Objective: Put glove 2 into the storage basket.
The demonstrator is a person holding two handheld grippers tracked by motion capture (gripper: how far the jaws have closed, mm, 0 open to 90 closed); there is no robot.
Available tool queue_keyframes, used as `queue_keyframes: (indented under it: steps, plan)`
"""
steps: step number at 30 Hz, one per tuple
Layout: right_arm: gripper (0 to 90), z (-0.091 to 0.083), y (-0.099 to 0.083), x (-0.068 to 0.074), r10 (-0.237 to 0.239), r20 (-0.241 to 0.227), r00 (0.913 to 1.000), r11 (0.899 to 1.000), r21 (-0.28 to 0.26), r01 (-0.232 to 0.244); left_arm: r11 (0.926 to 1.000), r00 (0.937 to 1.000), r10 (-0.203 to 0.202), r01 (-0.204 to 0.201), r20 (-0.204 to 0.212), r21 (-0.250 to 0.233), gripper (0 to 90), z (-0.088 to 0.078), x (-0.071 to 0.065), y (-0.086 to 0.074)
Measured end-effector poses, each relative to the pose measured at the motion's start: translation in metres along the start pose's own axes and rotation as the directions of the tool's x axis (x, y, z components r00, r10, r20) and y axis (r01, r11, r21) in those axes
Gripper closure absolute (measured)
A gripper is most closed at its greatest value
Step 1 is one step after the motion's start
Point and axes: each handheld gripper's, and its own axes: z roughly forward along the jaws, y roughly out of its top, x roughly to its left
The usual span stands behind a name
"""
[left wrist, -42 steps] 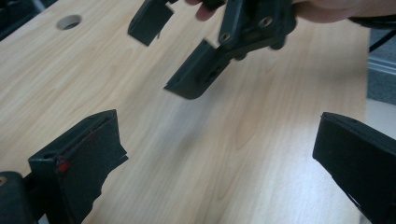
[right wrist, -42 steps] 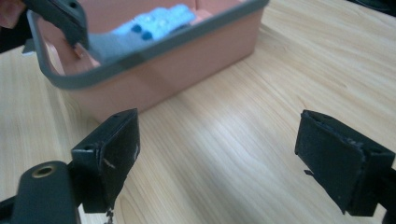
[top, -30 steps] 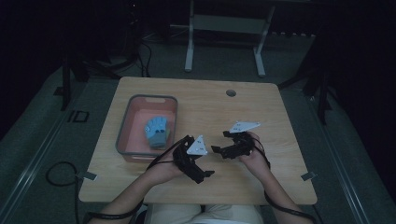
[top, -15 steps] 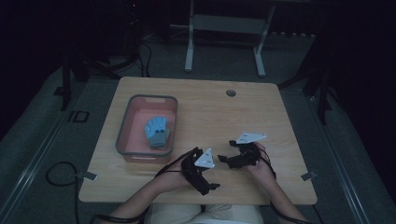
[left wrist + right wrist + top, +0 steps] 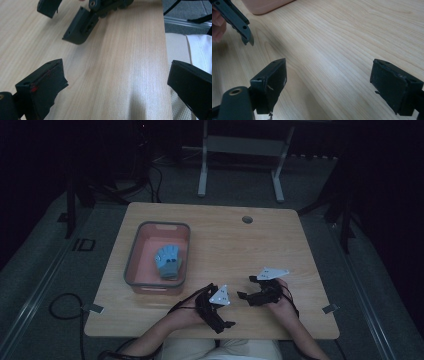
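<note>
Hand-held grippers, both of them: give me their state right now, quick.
Left hand-held gripper: open, jaws wide apart, nothing between them, over the bare table.
Right hand-held gripper: open, jaws wide apart, holding nothing.

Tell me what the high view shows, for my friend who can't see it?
A person holds the left gripper and right gripper near the wooden table's front edge. A blue glove lies in a pink bin at left.

Pale wood-grain tabletop [image 5: 225,240], smooth with a soft sheen. Matt black plastic fingers [image 5: 42,85] on the left gripper [image 5: 112,90], scuffed, flecked red. Matt, scratched black plastic on the right gripper [image 5: 332,85]. Smooth pink plastic tray [image 5: 134,265], grey-rimmed, at centre left. Soft blue knitted cloth glove [image 5: 167,261].
</note>
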Motion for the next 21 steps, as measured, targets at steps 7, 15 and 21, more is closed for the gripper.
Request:
queue_keyframes:
  steps: [7,15,21]
  plan:
    - [13.9,0.001,-0.008,0.0,-0.011,0.01,0.9999,1.0,0.015,0.01,0.998,0.9991,0.04,-0.041,0.013,0.047,1.1,0.01,-0.004,-0.008]
    - [13.9,0.002,-0.009,0.002,-0.037,0.031,0.9988,0.999,0.021,0.037,0.998,0.9993,0.037,-0.038,0.009,0.051,1.1,0.013,-0.005,-0.01]
    - [13.8,0.003,-0.01,0.002,-0.038,0.036,0.9987,0.999,0.025,0.037,0.9982,0.9997,0.024,-0.025,0.008,0.054,1.2,0.014,-0.004,-0.01]
